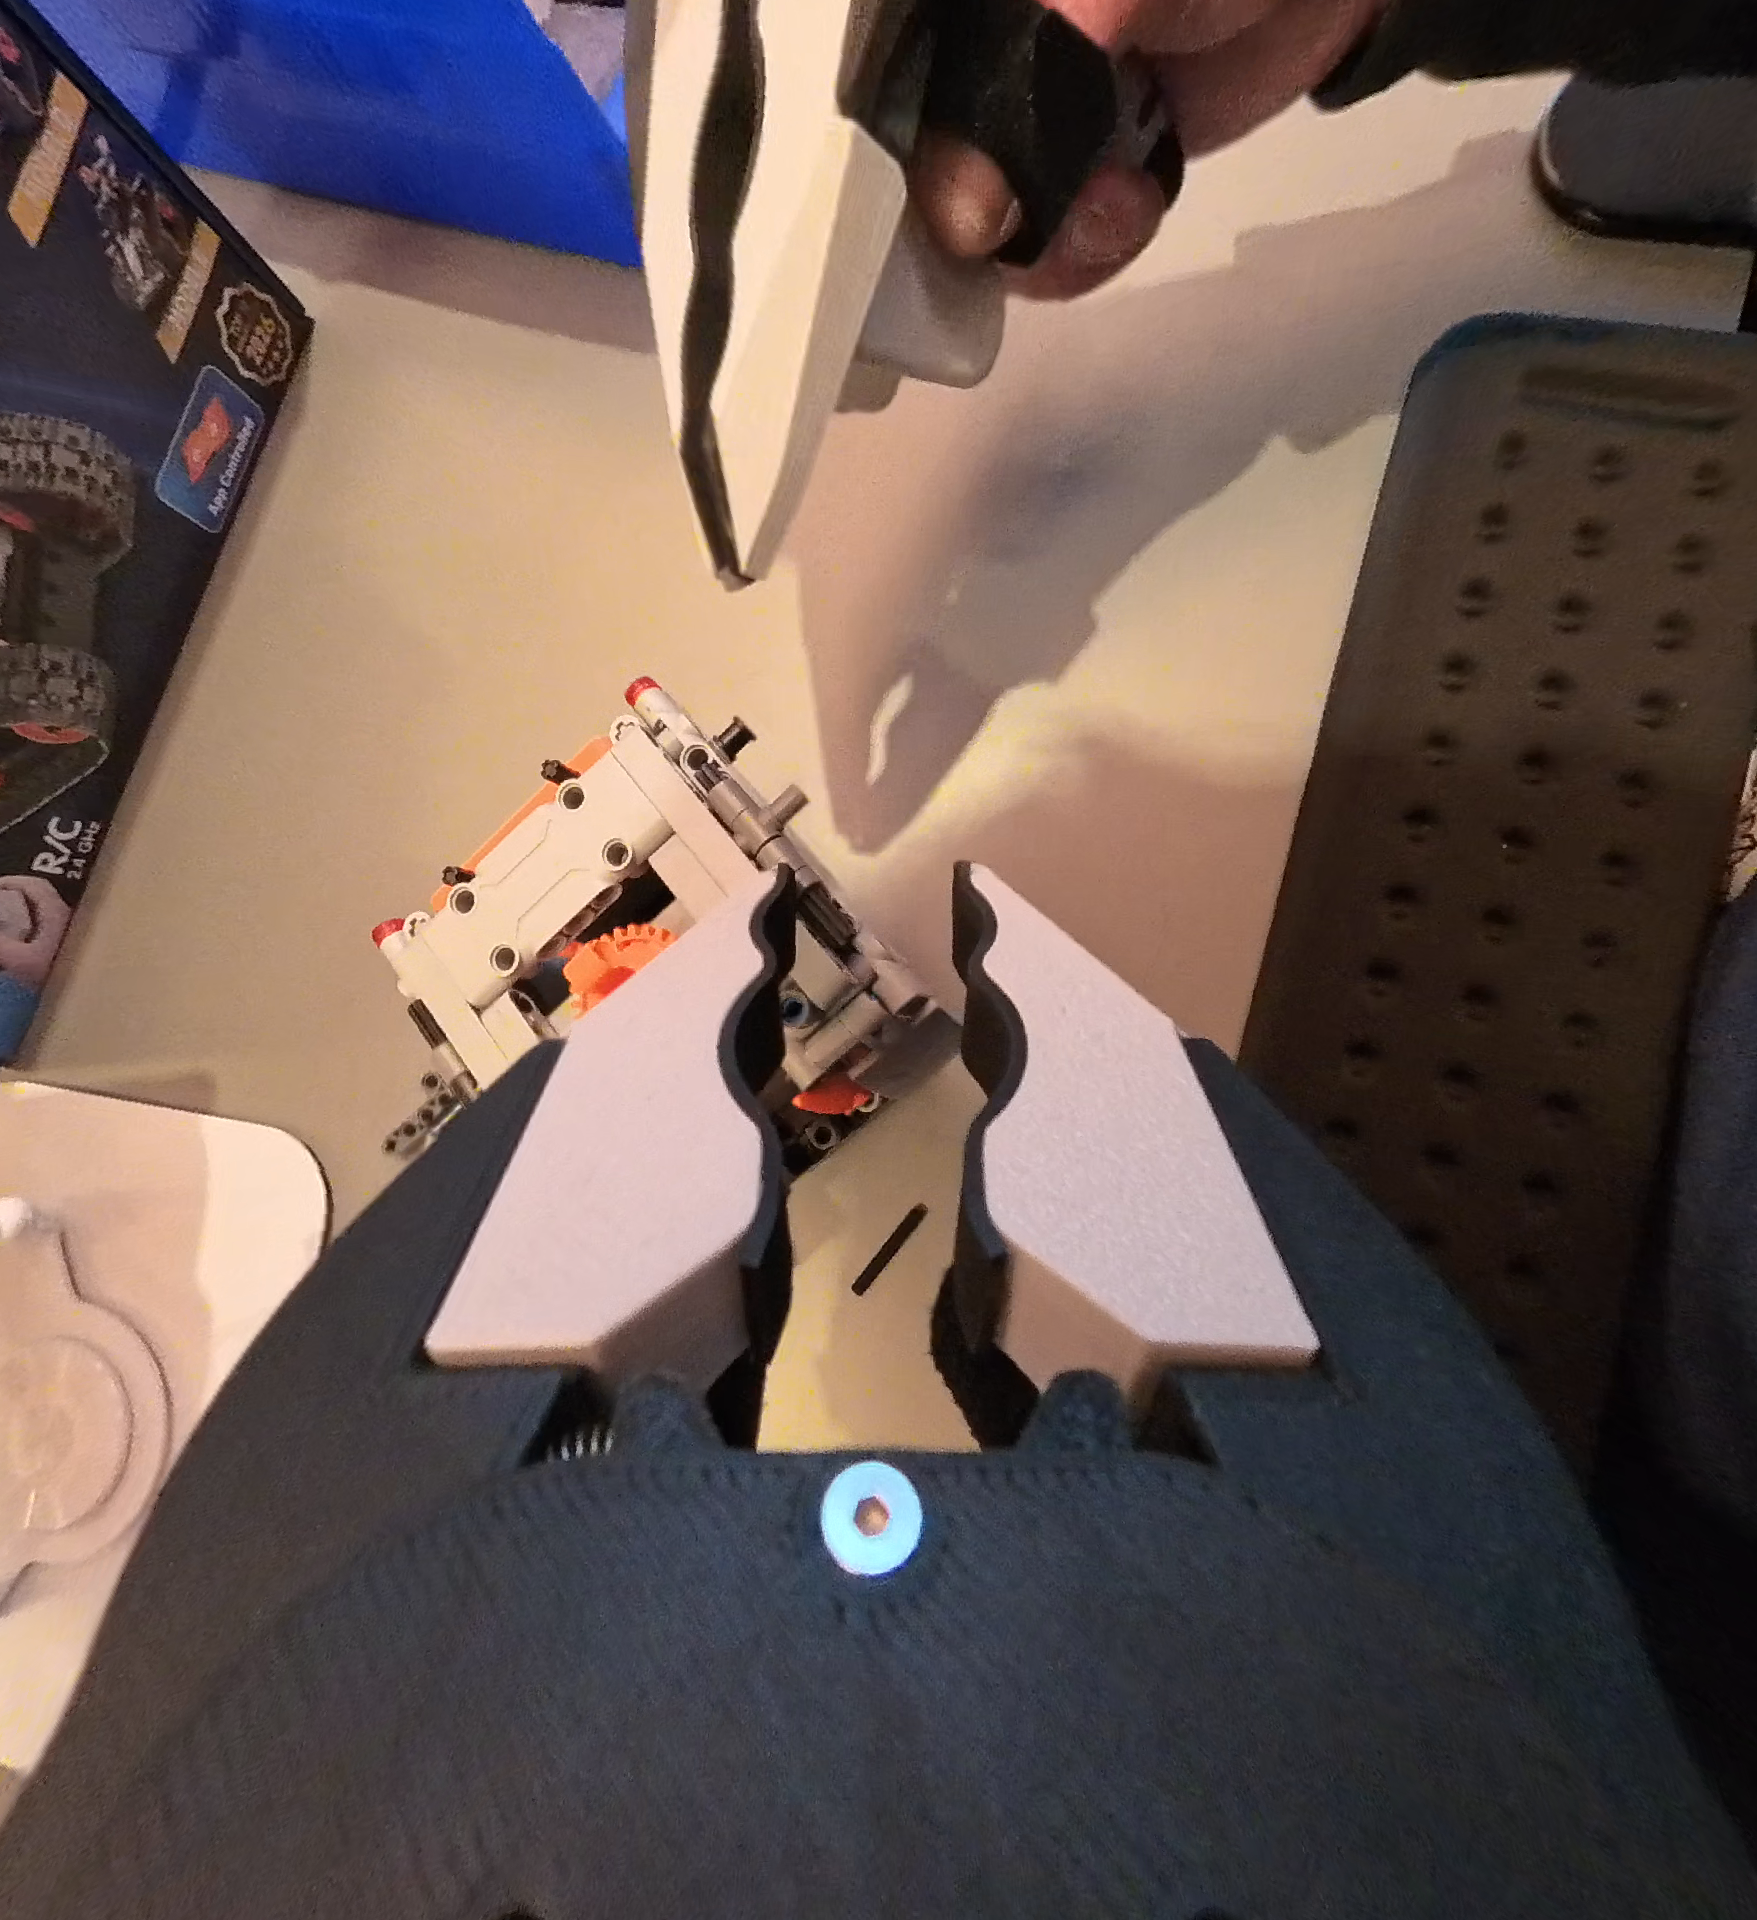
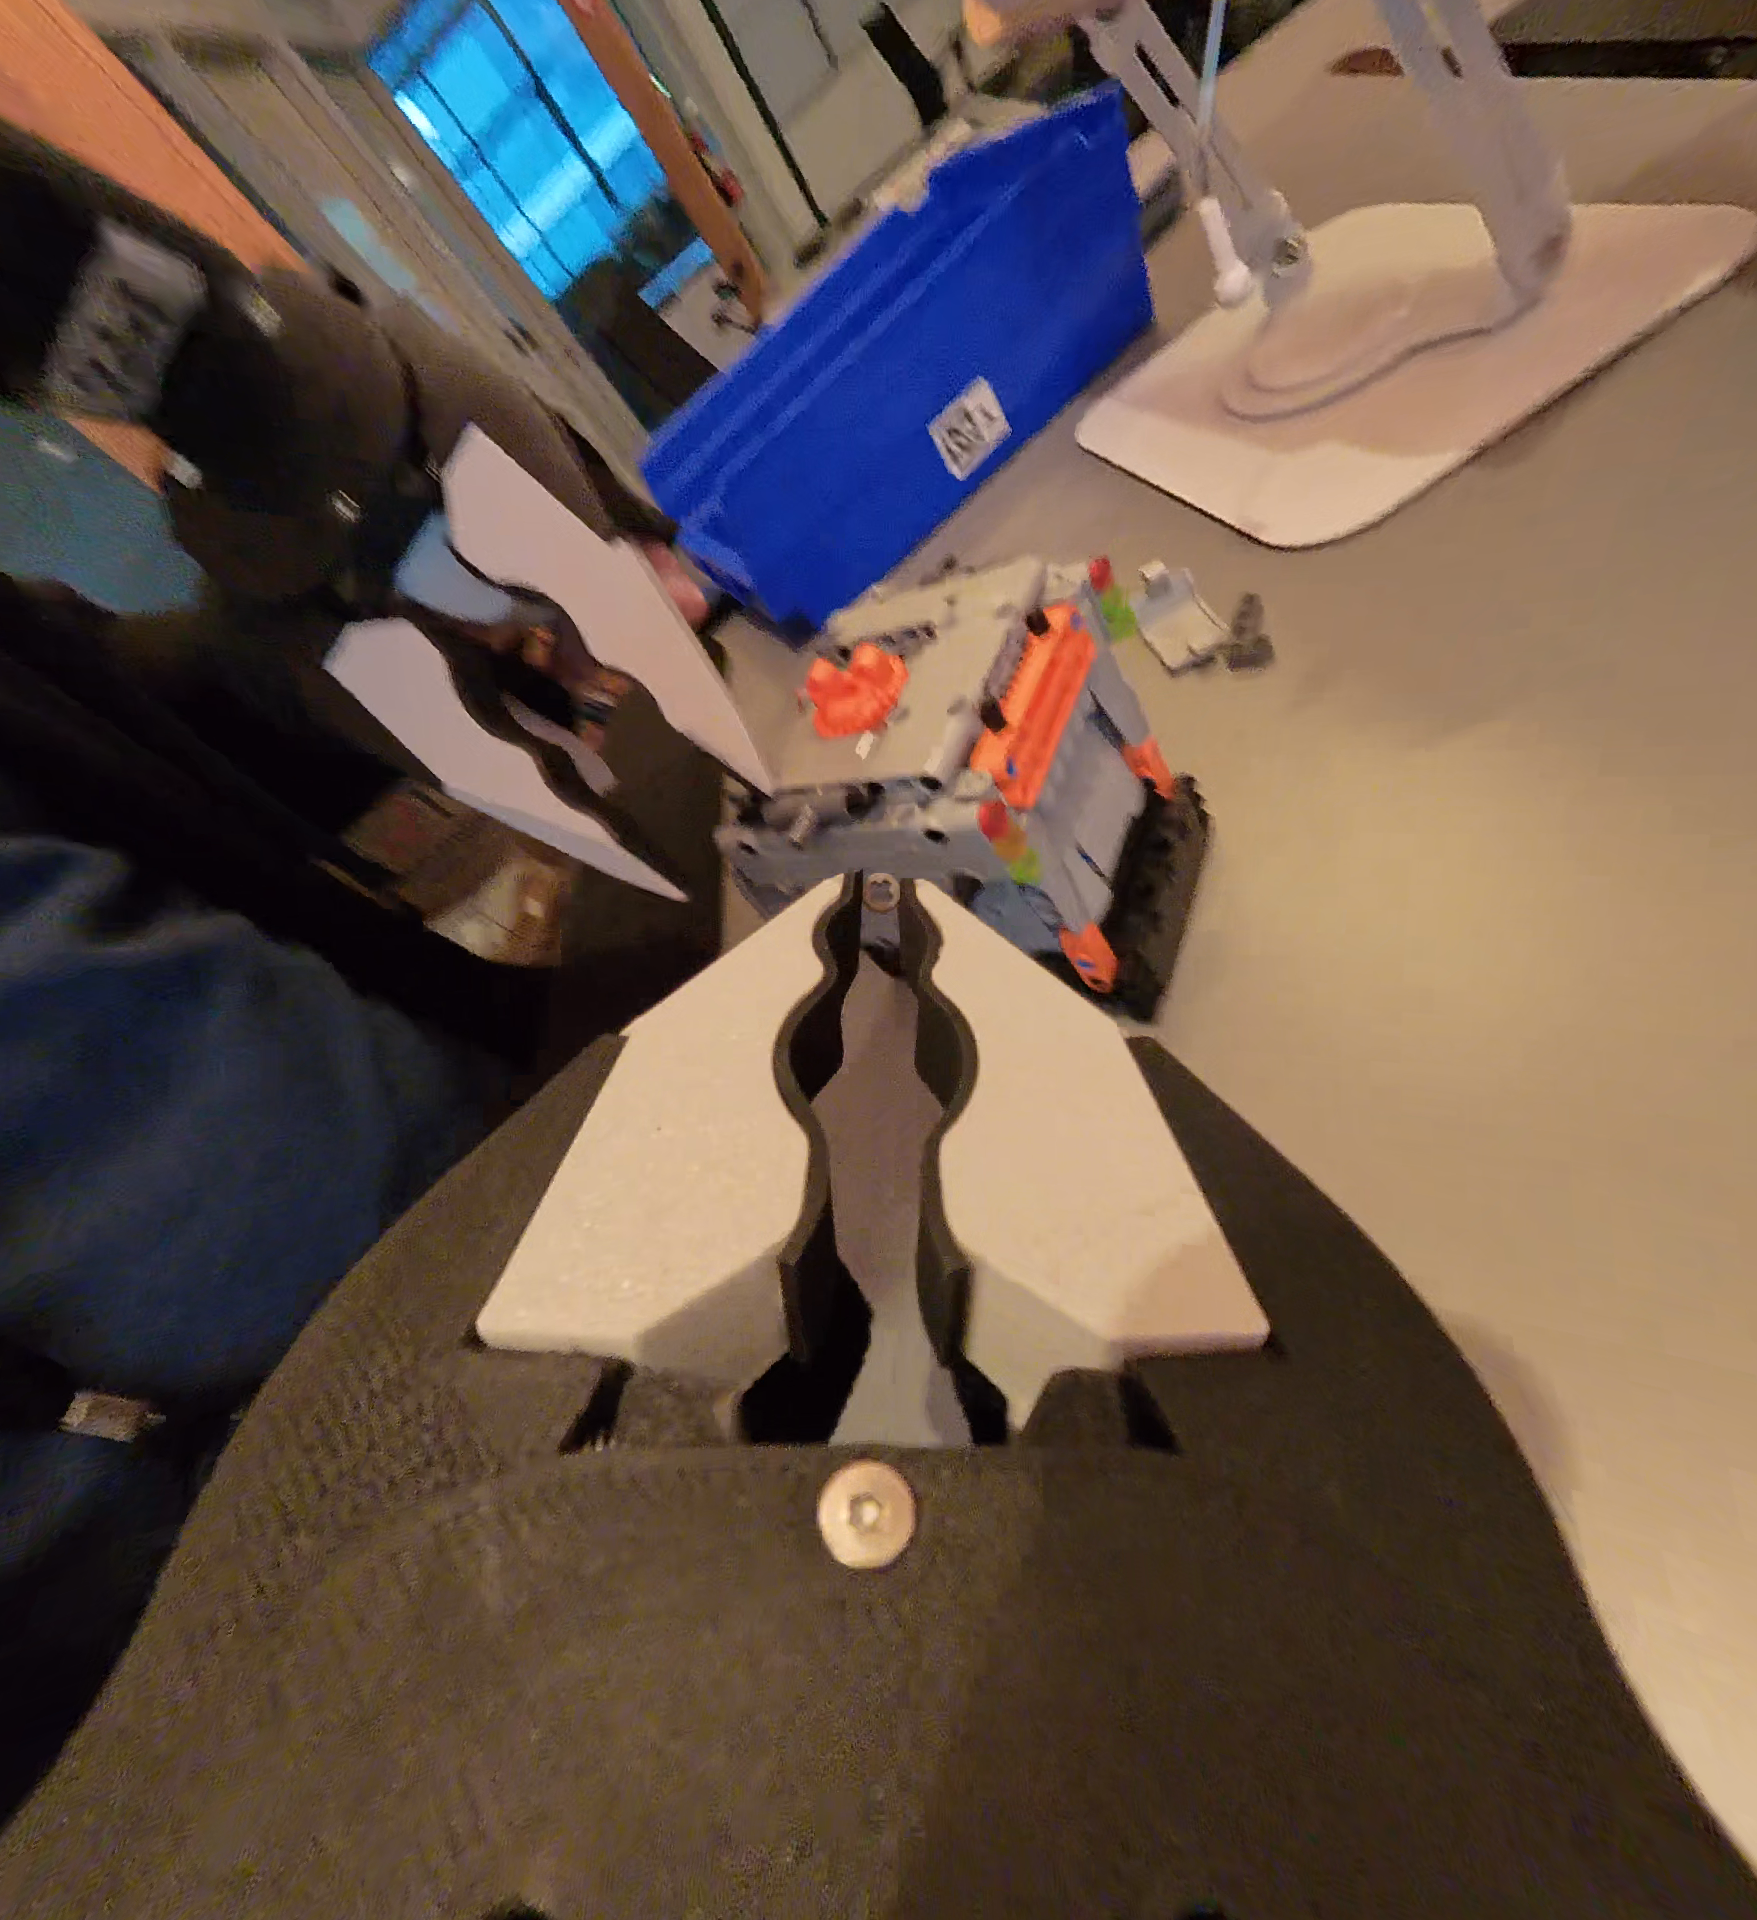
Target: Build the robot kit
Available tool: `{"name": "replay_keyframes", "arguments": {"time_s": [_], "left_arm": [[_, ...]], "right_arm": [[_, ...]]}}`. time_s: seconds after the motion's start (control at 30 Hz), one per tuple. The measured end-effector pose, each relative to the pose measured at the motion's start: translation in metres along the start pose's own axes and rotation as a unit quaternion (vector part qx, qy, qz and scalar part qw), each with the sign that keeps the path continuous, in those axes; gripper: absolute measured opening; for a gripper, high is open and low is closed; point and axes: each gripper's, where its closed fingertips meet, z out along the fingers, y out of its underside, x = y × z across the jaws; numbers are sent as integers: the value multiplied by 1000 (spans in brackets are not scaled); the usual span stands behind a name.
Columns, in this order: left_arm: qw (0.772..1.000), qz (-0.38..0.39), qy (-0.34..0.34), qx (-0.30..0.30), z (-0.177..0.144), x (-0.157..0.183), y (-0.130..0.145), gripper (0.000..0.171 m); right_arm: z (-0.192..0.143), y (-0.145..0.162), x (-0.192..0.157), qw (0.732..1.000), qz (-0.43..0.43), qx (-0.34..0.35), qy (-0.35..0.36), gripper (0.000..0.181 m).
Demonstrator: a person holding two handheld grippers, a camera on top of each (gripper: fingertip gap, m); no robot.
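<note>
Left gripper (image 1: 869, 883) hangs open over the grey-and-orange brick model (image 1: 635, 914) on the table (image 1: 500, 582), fingers astride its near corner. Right gripper (image 2: 879, 896) pinches a small grey pin (image 2: 879, 891) just beside the model (image 2: 967, 769); blue bin (image 2: 915, 416) behind.

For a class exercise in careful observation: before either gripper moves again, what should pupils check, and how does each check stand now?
1. Left gripper open: ok, there is a wide gap between its fingers.
2. Left gripper at the brick model: ok, its fingers reach over the model's near corner. Contact: cannot tell.
3. Right gripper grip: cannot tell. The gap is narrow, with something small and blurred at the tips.
4. Loose black pin: ok, it lies on the table between the left fingers, touching neither.
5. Blue bin out of the way: ok, it stands behind the model.
</note>
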Motion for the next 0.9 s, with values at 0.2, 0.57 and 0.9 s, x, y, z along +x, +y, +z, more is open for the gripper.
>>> {"name": "replay_keyframes", "arguments": {"time_s": [0.2,0.57,0.9], "left_arm": [[999,-19,-19,18,-7,-1,1,30],[991,16,-97,89,-8,-18,-41,23],[984,27,-144,104,-3,-27,-49,4]], "right_arm": [[13,-11,-15,990,87,63,-91,4],[13,-22,-34,967,159,105,-171,4],[10,-27,-36,954,194,144,-180,4]]}}
